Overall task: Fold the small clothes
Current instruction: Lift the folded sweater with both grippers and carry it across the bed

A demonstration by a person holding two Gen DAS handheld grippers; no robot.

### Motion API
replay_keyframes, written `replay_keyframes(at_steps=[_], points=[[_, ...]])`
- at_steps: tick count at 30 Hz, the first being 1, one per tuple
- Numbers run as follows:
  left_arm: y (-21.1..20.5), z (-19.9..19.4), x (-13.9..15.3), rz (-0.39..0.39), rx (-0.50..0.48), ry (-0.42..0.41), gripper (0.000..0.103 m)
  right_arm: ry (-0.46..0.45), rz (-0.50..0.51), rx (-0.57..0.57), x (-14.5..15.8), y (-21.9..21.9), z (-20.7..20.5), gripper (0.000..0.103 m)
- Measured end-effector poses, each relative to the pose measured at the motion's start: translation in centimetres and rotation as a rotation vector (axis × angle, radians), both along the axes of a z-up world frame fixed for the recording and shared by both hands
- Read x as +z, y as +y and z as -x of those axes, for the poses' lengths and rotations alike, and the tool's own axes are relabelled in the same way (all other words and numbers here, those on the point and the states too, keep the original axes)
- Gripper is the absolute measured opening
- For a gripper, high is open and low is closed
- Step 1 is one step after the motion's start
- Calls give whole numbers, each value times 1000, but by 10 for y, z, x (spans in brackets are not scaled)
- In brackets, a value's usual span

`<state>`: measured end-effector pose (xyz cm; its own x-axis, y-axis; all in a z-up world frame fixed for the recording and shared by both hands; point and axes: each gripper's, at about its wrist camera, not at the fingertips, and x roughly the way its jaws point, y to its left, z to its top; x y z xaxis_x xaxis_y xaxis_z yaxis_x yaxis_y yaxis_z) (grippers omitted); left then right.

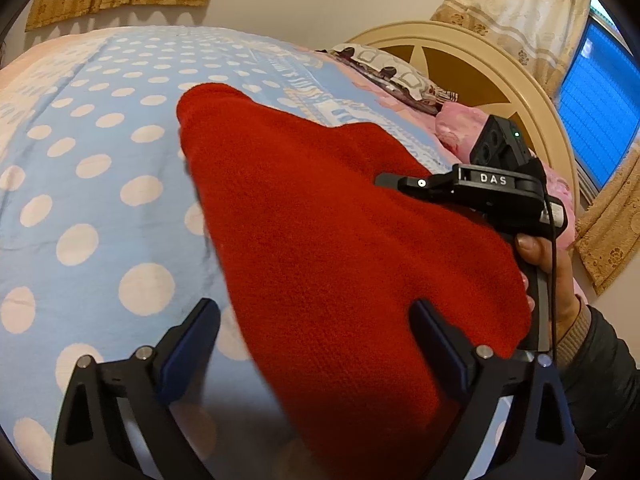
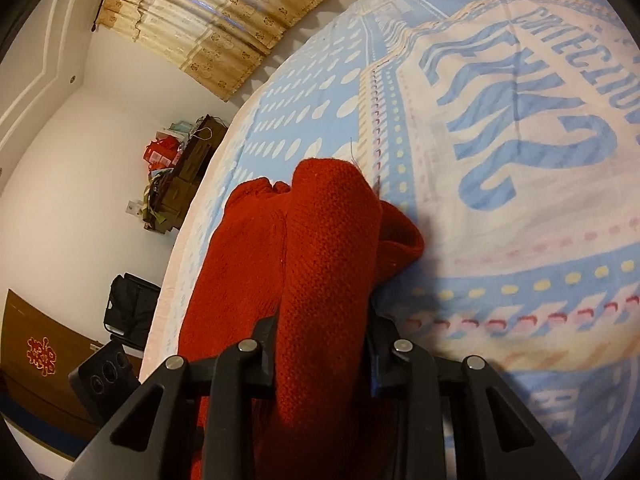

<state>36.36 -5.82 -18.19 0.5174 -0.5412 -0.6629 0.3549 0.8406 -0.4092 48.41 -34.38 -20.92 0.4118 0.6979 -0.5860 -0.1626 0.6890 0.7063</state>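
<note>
A red knitted garment (image 1: 320, 220) lies on the blue polka-dot bedspread (image 1: 100, 168). My left gripper (image 1: 316, 316) is open, its jaws wide apart over the near part of the garment, holding nothing. My right gripper (image 2: 324, 320) is shut on a thick fold of the red garment (image 2: 328, 248), which bulges up between its fingers. In the left wrist view the right gripper (image 1: 400, 180) sits at the garment's right edge, held by a hand.
The bed's round cream headboard (image 1: 500, 76) and pillows (image 1: 392, 72) are at the back right. A window (image 1: 596, 100) and curtains are beyond. Off the bed's left side stand a dark shelf with clutter (image 2: 180, 184) and a black chair (image 2: 128, 308).
</note>
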Motion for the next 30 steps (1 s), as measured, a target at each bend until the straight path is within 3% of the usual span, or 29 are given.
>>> replay_keyframes(at_steps=[10,15,18,30], points=[[-7,1,3,-3,-35,-7,75,-70,96,1,6,12,3,30],[-10,7,11,-32,-33,-26,53,-138,152,1,18,18,12,29],[-12,10,16,-60,-17,-25,48,-180,186,3,25,23,19,28],[-6,36,32,-107,-7,-44,41,-209,151,-2,40,33,45,28]])
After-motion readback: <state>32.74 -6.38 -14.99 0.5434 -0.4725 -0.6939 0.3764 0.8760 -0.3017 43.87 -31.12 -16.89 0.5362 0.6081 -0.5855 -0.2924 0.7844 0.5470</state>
